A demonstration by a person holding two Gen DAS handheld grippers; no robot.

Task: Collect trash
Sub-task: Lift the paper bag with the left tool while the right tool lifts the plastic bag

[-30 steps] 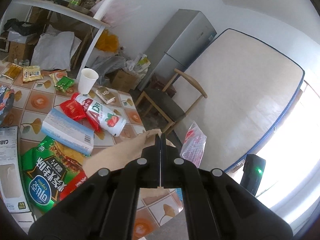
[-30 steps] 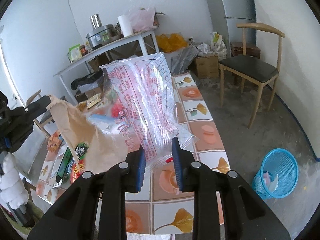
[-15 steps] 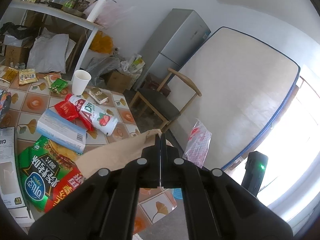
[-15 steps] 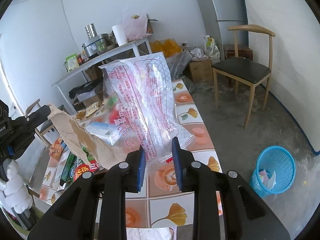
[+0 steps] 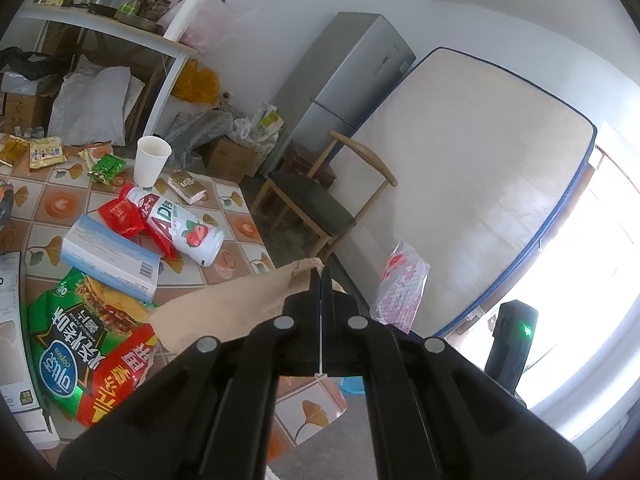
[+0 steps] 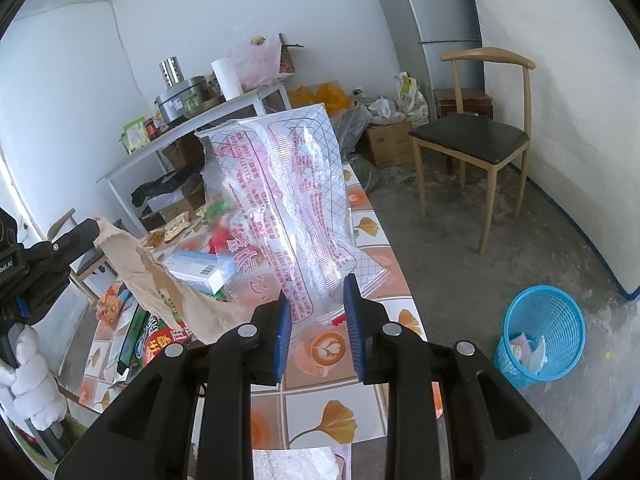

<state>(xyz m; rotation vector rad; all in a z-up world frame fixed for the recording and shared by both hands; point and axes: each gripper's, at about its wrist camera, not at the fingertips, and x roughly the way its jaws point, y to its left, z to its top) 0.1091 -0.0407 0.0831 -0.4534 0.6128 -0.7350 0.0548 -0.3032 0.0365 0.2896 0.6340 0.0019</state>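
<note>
Blue basket point(image 6: 540, 332) on floor right of tiled table point(image 6: 372, 236), apparently holding paper scraps, right gripper point(image 6: 316, 312) pinching clear printed bag point(image 6: 280, 200), left gripper point(image 5: 320, 280) clamped on brown paper point(image 5: 240, 304)

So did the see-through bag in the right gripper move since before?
Yes. The clear plastic bag has drifted right, toward the wooden chair; it no longer overlaps the white shelf table's leg.

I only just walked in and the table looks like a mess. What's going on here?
A person is clearing trash with a handheld tool in each hand. The left tool is shut on a brown paper bag; the right tool holds up a clear printed plastic bag. Snack wrappers still litter the tiled table. A blue wastebasket stands on the floor nearby.
</note>
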